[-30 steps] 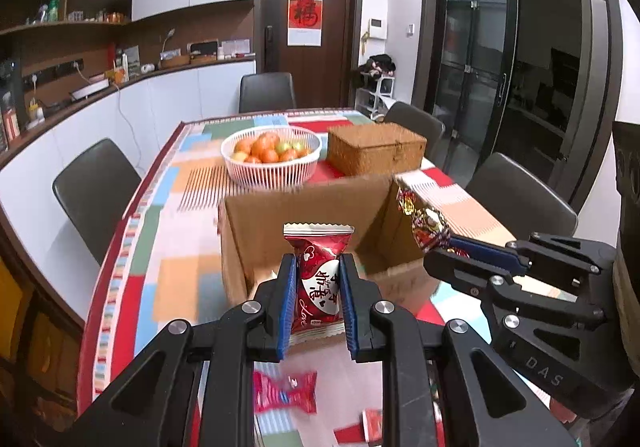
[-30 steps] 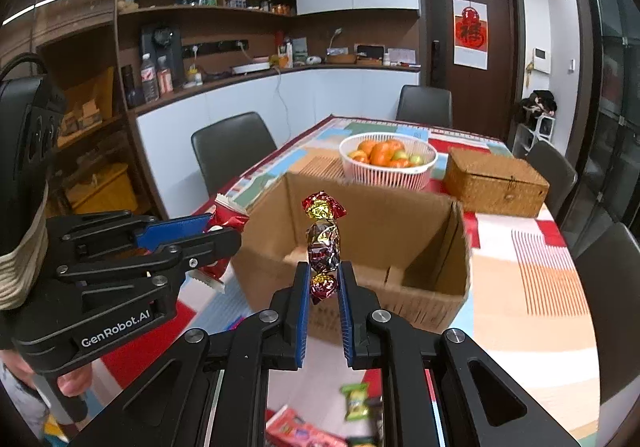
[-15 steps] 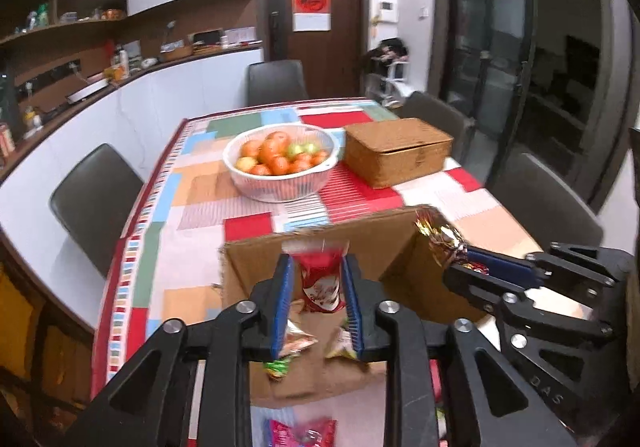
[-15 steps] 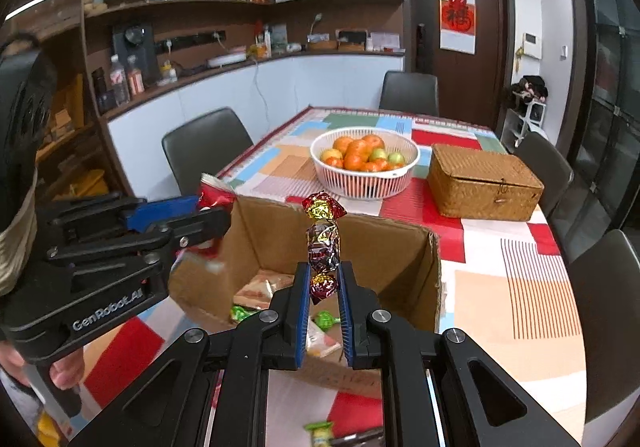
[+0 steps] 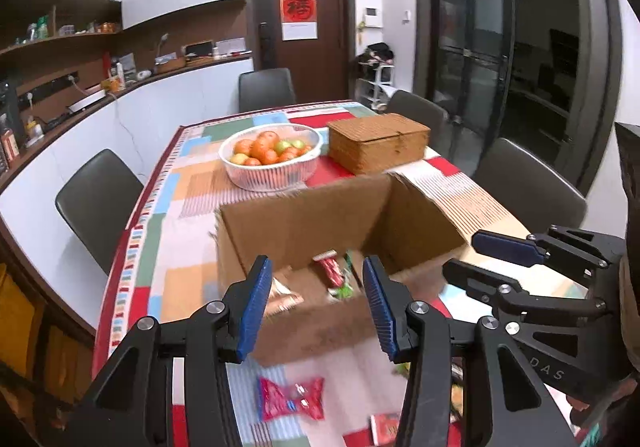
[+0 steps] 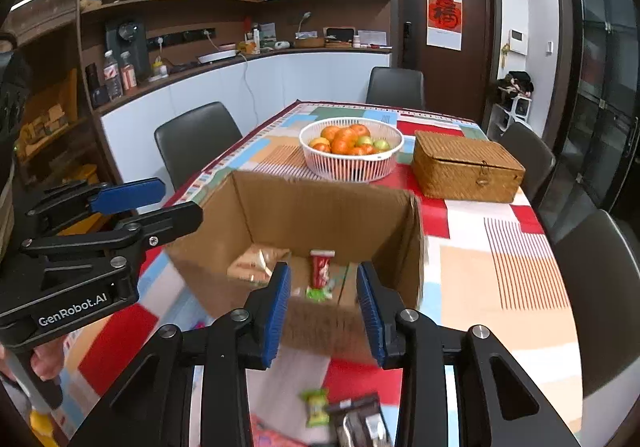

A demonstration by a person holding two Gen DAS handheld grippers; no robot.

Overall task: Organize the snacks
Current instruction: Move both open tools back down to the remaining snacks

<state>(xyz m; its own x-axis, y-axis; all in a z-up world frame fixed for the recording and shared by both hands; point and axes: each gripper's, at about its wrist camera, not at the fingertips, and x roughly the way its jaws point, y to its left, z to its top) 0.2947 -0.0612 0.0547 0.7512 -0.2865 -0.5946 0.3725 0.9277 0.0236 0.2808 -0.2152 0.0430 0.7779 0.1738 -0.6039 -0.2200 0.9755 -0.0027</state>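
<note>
Both the left gripper (image 5: pixel 316 303) and right gripper (image 6: pixel 323 309) hover with fingers wide apart and empty above the open cardboard box (image 5: pixel 304 215), where snacks lie. A red wrapped candy (image 5: pixel 290 399) waits on the near table (image 5: pixel 176 279); collecting it seems next.

Both tools have released their loads since 0.5 s ago. The left tool (image 5: pixel 316 303), previously clamped on the red candy packet (image 5: pixel 330 270), now stands spread and empty; that packet is inside the cardboard box (image 5: pixel 304 223). The right tool (image 6: pixel 323 303) has likewise spread, no longer gripping the foil-wrapped candy.
</note>
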